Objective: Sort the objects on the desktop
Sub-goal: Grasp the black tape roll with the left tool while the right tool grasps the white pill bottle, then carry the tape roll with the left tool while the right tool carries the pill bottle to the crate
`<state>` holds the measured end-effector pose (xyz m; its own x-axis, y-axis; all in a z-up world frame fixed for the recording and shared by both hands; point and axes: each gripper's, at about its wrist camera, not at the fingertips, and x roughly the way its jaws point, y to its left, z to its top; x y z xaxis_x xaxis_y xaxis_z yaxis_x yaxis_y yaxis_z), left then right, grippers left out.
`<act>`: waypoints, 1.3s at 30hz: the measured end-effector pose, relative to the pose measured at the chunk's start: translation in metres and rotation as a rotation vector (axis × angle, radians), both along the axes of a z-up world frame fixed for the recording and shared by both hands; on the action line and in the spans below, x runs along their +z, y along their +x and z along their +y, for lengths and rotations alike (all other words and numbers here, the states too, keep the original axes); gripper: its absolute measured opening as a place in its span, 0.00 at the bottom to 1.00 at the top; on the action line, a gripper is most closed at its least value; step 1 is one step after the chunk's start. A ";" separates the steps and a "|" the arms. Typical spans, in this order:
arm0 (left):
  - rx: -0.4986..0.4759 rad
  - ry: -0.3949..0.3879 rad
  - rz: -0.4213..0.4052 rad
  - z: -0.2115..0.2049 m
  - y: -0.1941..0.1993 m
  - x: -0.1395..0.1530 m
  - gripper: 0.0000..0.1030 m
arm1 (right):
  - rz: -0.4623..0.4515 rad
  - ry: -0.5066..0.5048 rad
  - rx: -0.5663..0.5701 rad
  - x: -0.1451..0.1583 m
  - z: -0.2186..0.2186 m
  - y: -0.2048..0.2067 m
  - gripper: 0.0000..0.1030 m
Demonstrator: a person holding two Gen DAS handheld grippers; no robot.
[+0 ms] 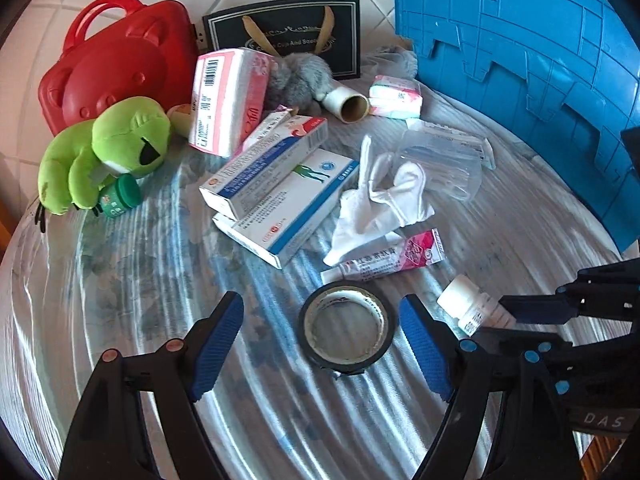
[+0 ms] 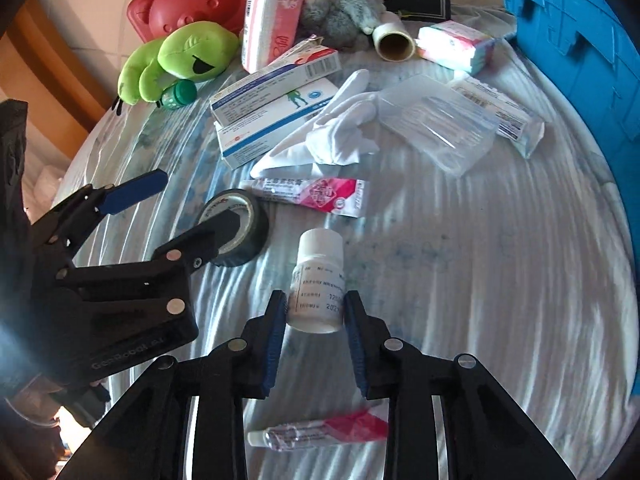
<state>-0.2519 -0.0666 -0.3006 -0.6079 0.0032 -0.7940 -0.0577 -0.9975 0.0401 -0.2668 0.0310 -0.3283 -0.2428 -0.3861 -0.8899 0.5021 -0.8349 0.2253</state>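
1. Bare striped cloth spreads right of the white pill bottle (image 2: 318, 280); the blue crate (image 2: 580, 40) walls the far right edge.
2. The right gripper (image 2: 316, 312) pinches the bottle, white-capped and labelled.
3. The left gripper (image 1: 320, 336) stands spread around the black tape roll (image 1: 347, 328), not touching it.

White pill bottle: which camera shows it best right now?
The right wrist view. There the white pill bottle sits centred between the right claw pads, cap and printed label fully visible. The left wrist view catches it only at the right edge, small, and partly hidden behind the right claw's fingers.
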 end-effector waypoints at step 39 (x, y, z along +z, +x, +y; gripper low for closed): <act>-0.132 -0.013 0.252 -0.001 0.040 0.150 0.53 | 0.360 -0.125 -0.076 0.162 0.048 0.048 0.27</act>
